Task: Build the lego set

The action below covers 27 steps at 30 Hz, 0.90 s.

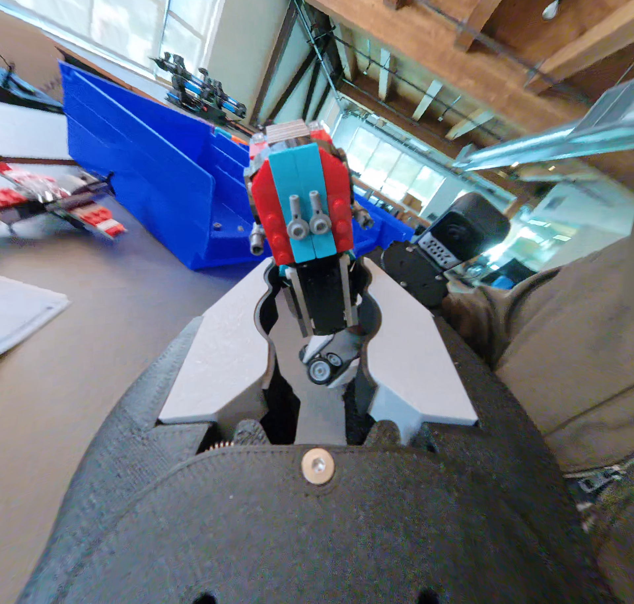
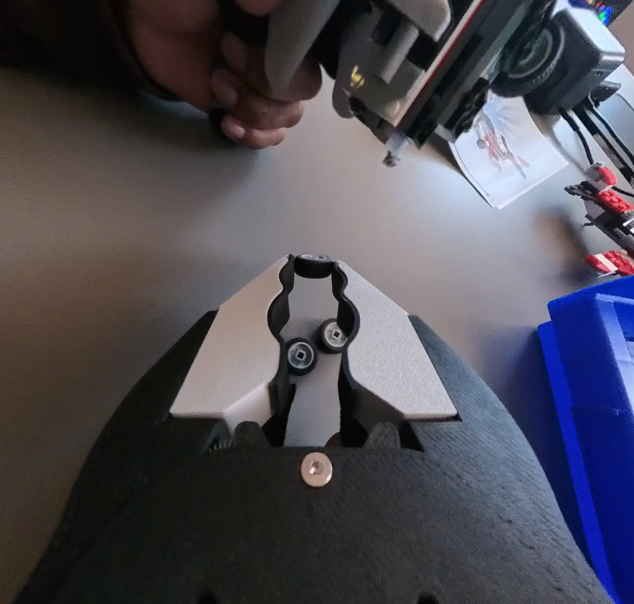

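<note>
No writing seems legible anywhere in either view.

a plain grey tabletop [image 2: 137,230] carries two small loose wheels [image 2: 302,355] lying flat side by side, a white printed sheet [image 2: 507,162] toward the far right, a red and black brick model [image 2: 607,206] beside it, and a blue plastic bin [image 2: 590,398] at the right edge

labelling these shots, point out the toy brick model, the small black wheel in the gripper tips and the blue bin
toy brick model [image 1: 302,206], left wrist view, teal middle strip
small black wheel [image 2: 312,267], right wrist view, tyre tread
blue bin [image 1: 144,162], left wrist view, side wall
</note>
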Available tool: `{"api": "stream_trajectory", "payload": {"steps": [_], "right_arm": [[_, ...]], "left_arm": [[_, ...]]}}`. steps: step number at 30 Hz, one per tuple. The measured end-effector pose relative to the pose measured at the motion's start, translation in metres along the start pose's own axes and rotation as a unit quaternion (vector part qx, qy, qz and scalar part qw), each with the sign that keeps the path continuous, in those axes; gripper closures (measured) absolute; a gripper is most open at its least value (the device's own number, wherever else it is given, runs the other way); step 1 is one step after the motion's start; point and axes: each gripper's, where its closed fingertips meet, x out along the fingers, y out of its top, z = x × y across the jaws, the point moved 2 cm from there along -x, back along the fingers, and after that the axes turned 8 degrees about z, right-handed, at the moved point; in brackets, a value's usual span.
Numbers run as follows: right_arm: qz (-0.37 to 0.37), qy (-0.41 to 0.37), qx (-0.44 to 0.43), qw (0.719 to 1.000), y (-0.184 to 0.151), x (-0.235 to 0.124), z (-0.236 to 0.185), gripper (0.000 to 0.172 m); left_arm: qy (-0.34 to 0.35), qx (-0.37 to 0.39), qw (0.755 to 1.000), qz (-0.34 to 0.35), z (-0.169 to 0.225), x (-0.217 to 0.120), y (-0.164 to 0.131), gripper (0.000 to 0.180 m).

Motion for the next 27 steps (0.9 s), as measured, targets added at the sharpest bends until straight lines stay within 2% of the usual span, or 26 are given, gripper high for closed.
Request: {"api": "stream_trajectory", "payload": {"steps": [3, 9, 13, 15, 18, 22, 27], "right_arm": [[-0.002, -0.002, 0.014, 1.0, -0.001, 0.0, 0.004, 0.147], [0.041, 0.006, 0.043, 0.998, 0.007, -0.008, 0.012, 0.12], [0.176, -0.041, -0.015, 0.983, 0.044, -0.037, 0.038, 0.115], [0.239, -0.04, -0.066, 0.968, 0.063, -0.052, 0.05, 0.116], [0.276, 0.034, -0.06, 0.959, 0.082, -0.06, 0.063, 0.114], [0.255, 0.09, -0.112, 0.956, 0.09, -0.051, 0.073, 0.097], [0.247, 0.148, -0.114, 0.951, 0.097, -0.029, 0.071, 0.091]], "left_arm": [[-0.011, -0.064, 0.998, 0.006, -0.001, -0.001, -0.001, 0.135], [-0.024, -0.183, 0.983, 0.016, -0.003, -0.002, -0.003, 0.135], [-0.046, -0.253, 0.966, 0.012, 0.003, -0.001, -0.005, 0.135], [-0.064, -0.259, 0.963, -0.026, 0.009, -0.001, -0.011, 0.135], [-0.084, -0.249, 0.963, -0.055, 0.014, -0.003, -0.012, 0.135], [-0.102, -0.245, 0.962, -0.06, 0.017, -0.008, -0.006, 0.135], [-0.137, -0.245, 0.956, -0.089, 0.023, -0.013, -0.008, 0.135]]}}
